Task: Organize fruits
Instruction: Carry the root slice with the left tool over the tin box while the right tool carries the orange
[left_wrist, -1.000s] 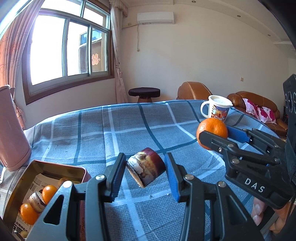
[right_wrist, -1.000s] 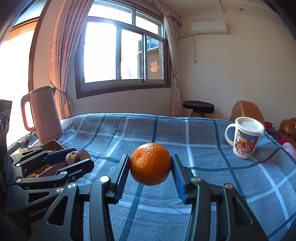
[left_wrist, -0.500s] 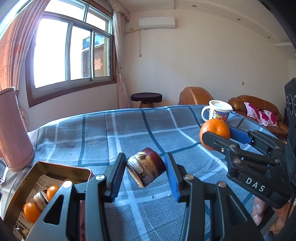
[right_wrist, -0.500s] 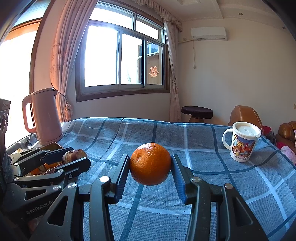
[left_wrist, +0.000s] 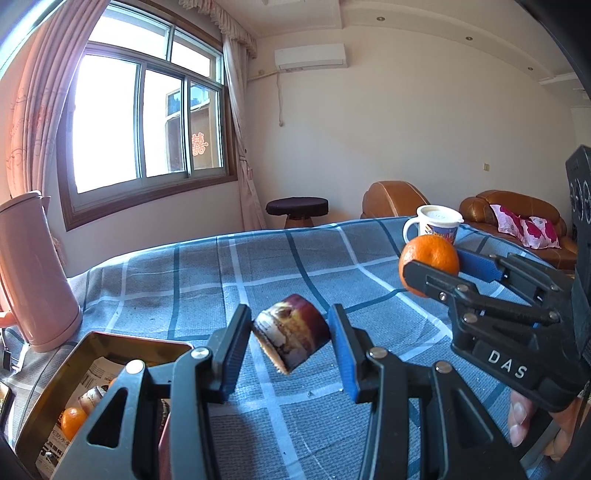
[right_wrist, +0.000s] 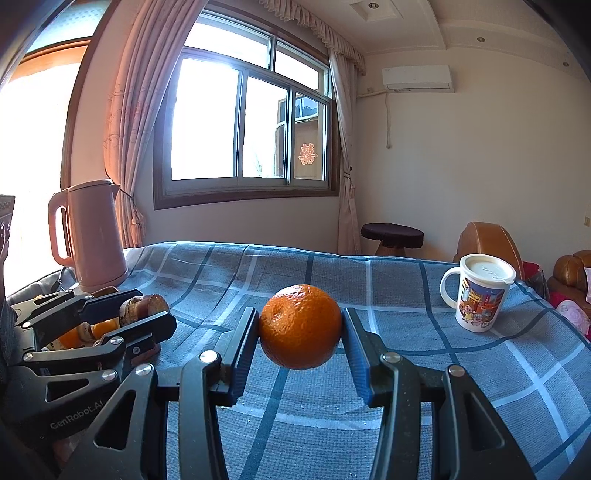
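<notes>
Left wrist view: left gripper (left_wrist: 291, 343) clamped on a dark purple-brown fruit piece (left_wrist: 291, 341), tilted, cut face with pale and brown flesh toward the camera, held in the air above the blue plaid tablecloth (left_wrist: 207, 280). Both pads press its sides. Low left, an open metal tin (left_wrist: 110, 341) sits on the cloth, paper lining inside, with a small orange (left_wrist: 72, 421) and another brown fruit piece (left_wrist: 90, 397) in it; part of the tin is hidden behind the gripper's finger. Pink kettle (left_wrist: 33, 273) stands just behind the tin at the left edge. Right side: right gripper (left_wrist: 434, 266) seen side-on, clamped on an orange (left_wrist: 428, 264), also off the cloth. Fingers of a hand (left_wrist: 532, 428) show under it at the lower right. White printed mug (left_wrist: 436, 225) with lid stands on the cloth behind the orange.

Right wrist view: right gripper (right_wrist: 301, 328) closed on the orange (right_wrist: 301, 326), both pads touching its sides, fruit held clear above the tablecloth (right_wrist: 406, 314). Left gripper (right_wrist: 146, 312) at the left, side-on, holding the fruit piece (right_wrist: 142, 308) over the tin area; oranges in the tin (right_wrist: 105, 326) peek out beneath it. Kettle (right_wrist: 92, 236) behind, upright. Mug (right_wrist: 480, 297) upright on the cloth at right, well apart from both grippers.
</notes>
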